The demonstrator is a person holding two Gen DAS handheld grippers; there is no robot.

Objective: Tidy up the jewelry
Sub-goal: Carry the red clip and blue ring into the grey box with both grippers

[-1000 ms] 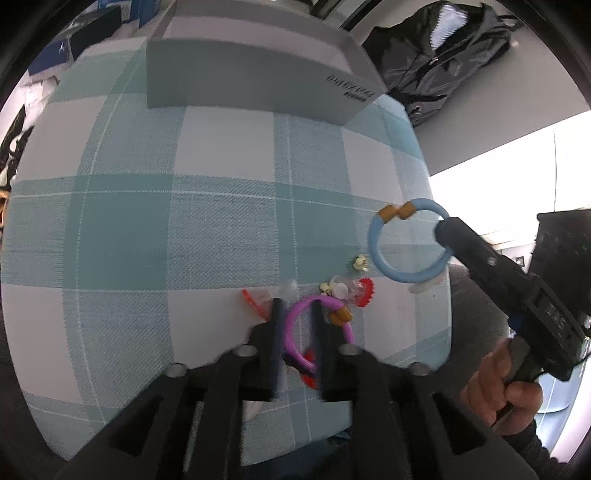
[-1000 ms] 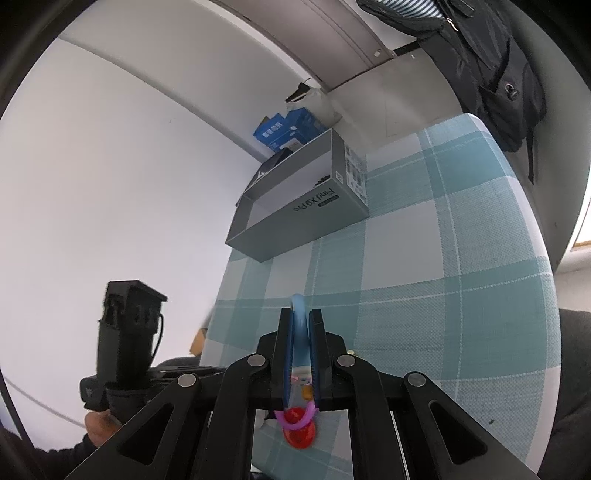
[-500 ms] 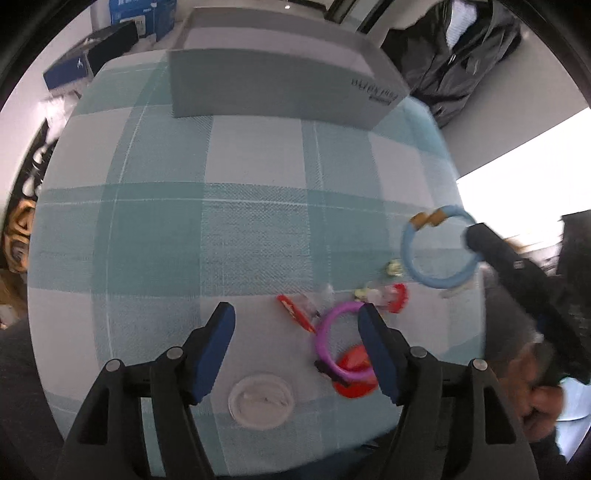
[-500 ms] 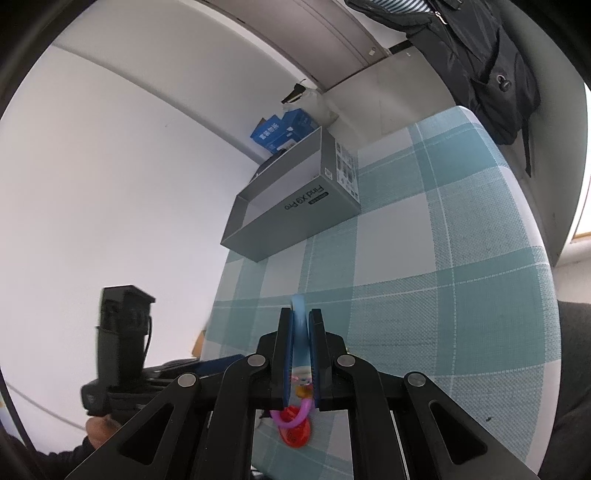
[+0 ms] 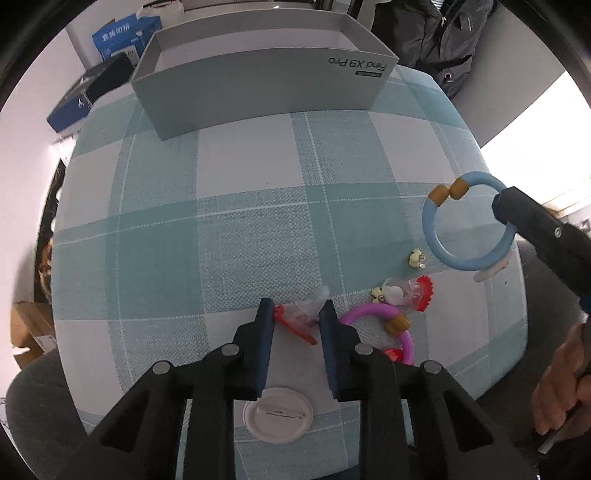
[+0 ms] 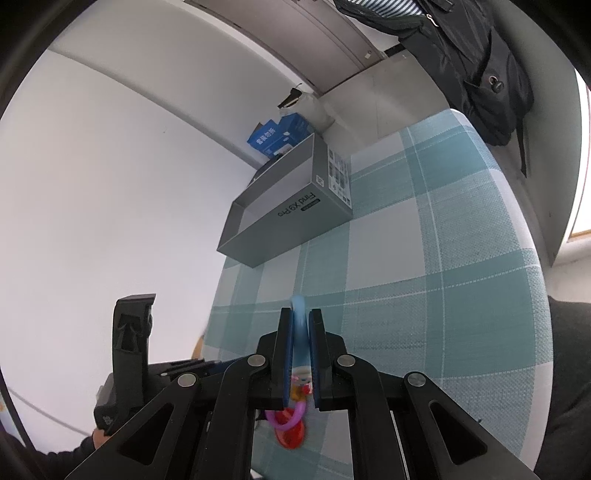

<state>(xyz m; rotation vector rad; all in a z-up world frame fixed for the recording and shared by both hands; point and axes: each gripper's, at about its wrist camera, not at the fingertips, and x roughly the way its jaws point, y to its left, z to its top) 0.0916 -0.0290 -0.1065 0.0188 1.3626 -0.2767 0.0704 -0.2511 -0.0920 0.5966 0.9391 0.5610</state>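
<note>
My right gripper (image 6: 300,325) is shut on a light blue bracelet (image 5: 439,247) with two amber beads and holds it above the checked cloth; the bracelet also shows edge-on between its pads in the right wrist view (image 6: 300,332). My left gripper (image 5: 296,314) is open, its jaws on either side of a red and clear hair clip (image 5: 295,321) on the cloth. A purple bracelet (image 5: 384,317) lies just right of it, over a red piece (image 5: 393,354). Small charms (image 5: 416,257) and a red frilled piece (image 5: 424,293) lie nearby.
An open grey phone box (image 5: 258,85) stands at the far side of the cloth (image 5: 221,229); it also shows in the right wrist view (image 6: 291,218). A white round badge (image 5: 277,415) lies near the front edge. Blue boxes (image 5: 122,33) and a black jacket (image 5: 443,40) are beyond.
My left gripper let go of the purple bracelet, opened, and moved left onto the red clip. The right gripper still holds the blue bracelet, almost unmoved.
</note>
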